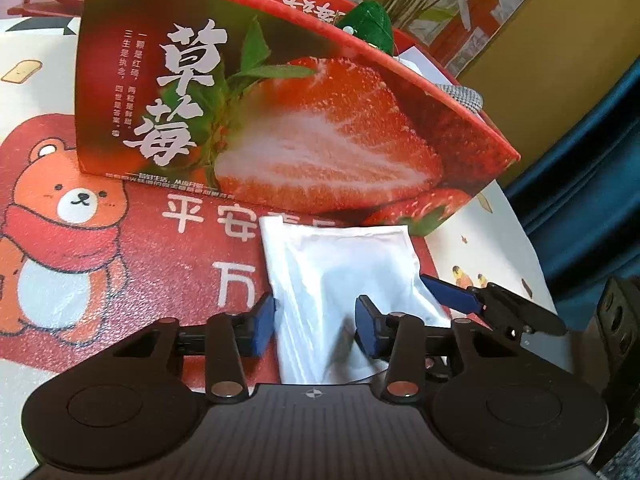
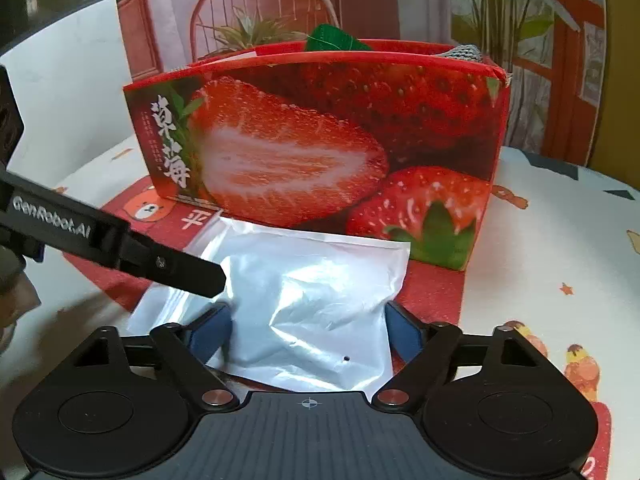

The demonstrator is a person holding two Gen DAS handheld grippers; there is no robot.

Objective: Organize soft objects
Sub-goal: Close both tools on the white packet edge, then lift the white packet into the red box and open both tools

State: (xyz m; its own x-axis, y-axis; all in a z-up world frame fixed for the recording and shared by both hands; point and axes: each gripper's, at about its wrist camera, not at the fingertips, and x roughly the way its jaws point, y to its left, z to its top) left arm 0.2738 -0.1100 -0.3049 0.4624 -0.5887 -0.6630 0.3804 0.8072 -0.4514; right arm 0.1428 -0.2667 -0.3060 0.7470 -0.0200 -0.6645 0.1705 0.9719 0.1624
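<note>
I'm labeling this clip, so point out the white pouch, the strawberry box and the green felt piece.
white pouch (image 2: 320,304): right wrist view, crinkled middle of the pouch.
strawberry box (image 2: 328,140): right wrist view, front wall.
green felt piece (image 1: 370,24): left wrist view, part above the box rim.

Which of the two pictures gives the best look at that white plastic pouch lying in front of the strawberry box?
The right wrist view. There the pouch shows nearly whole, both far corners visible, with only the left gripper's finger crossing its left side. In the left wrist view the pouch looks narrower, and the left gripper covers its near part.
</note>
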